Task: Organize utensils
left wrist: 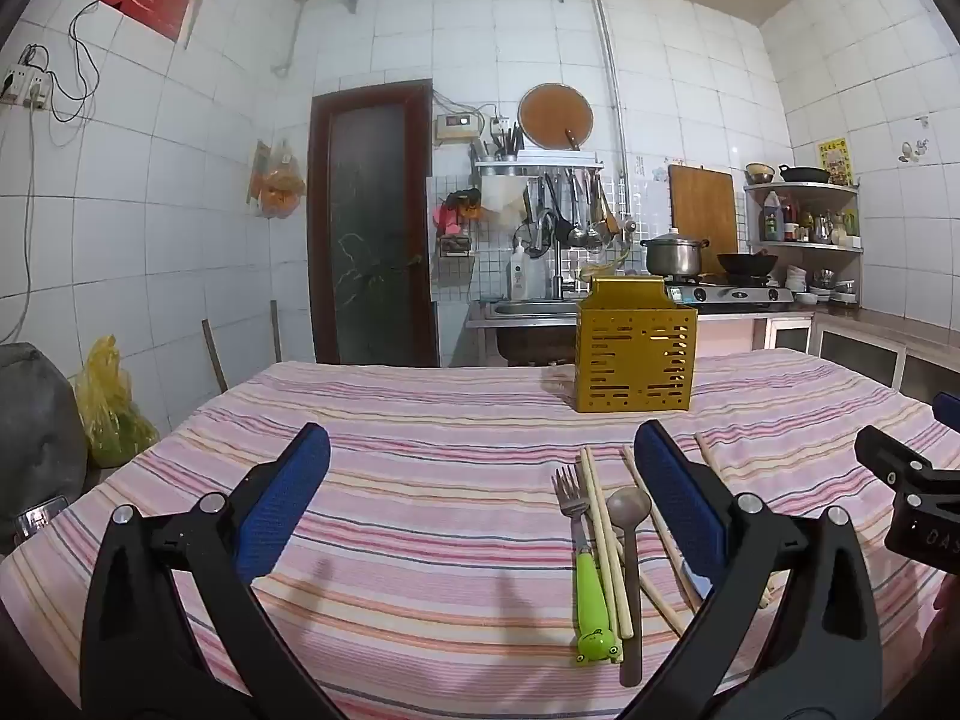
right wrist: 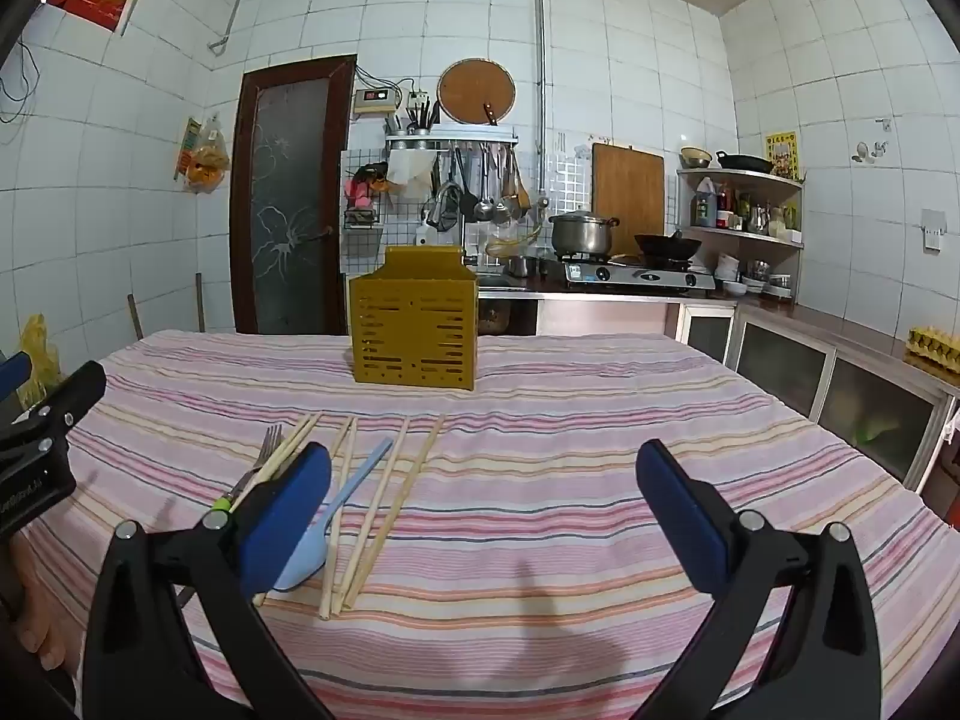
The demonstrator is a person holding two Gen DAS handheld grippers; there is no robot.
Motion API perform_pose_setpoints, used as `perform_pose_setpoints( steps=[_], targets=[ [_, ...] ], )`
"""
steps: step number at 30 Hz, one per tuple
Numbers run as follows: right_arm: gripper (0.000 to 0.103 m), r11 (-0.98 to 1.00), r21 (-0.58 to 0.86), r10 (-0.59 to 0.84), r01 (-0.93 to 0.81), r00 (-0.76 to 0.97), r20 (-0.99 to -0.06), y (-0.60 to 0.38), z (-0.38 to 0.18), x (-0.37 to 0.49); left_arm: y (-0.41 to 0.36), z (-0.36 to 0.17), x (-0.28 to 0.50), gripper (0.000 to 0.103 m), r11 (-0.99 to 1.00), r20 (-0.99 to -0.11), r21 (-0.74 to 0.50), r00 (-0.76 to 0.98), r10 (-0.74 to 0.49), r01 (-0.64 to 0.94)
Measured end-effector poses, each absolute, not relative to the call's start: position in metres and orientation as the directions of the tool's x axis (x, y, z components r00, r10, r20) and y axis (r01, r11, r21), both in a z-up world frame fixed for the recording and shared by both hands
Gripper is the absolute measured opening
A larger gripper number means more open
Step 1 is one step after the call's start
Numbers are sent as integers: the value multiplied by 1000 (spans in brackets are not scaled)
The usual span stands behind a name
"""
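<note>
Two low wrist views across the striped table

Both cameras sit near the table's (left wrist: 420, 420) near edge, facing the far edge and kitchen wall; the left one stands leftward. They share the yellow utensil holder (left wrist: 636, 354) (right wrist: 414, 330), well ahead, and the chopsticks (right wrist: 384, 498).

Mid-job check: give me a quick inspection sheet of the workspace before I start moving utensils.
Surface: striped tablecloth covers the table.
Job's things: yellow holder upright at the far side; fork, brown spoon, blue spoon and chopsticks lie loose in front of it.
Clutter: nothing seen.
Grippers: left gripper and right gripper open, holding nothing.
Cables: wall cables only.
Surroundings: stove, door.
</note>
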State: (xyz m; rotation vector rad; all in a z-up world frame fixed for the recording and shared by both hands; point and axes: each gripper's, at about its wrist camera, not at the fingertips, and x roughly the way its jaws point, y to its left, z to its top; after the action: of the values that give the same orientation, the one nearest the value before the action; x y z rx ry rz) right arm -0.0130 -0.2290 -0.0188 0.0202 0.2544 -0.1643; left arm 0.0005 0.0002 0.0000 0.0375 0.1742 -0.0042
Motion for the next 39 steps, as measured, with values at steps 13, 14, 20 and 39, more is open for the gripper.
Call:
perform_pose_setpoints(
  steps=[13,14,20,39],
  targets=[
    [99,986,-4,-162,166,955,-248,-230,-20,-9,0,0,0,98,999,-165,37,986,0,6],
    [99,986,-3,-163,168,954,-250,-229,-20,-8,1,0,-1,98,999,-165,37,986,0,6],
    [99,984,-10,-174,177,951,-254,-229,-19,-10,0,-1,1,98,999,-166,33,986,-1,7],
    [99,983,-13,-179,182,949,-258,-228,-19,-11,-2,-4,5,98,1000,-168,29,986,-2,7]
  ],
)
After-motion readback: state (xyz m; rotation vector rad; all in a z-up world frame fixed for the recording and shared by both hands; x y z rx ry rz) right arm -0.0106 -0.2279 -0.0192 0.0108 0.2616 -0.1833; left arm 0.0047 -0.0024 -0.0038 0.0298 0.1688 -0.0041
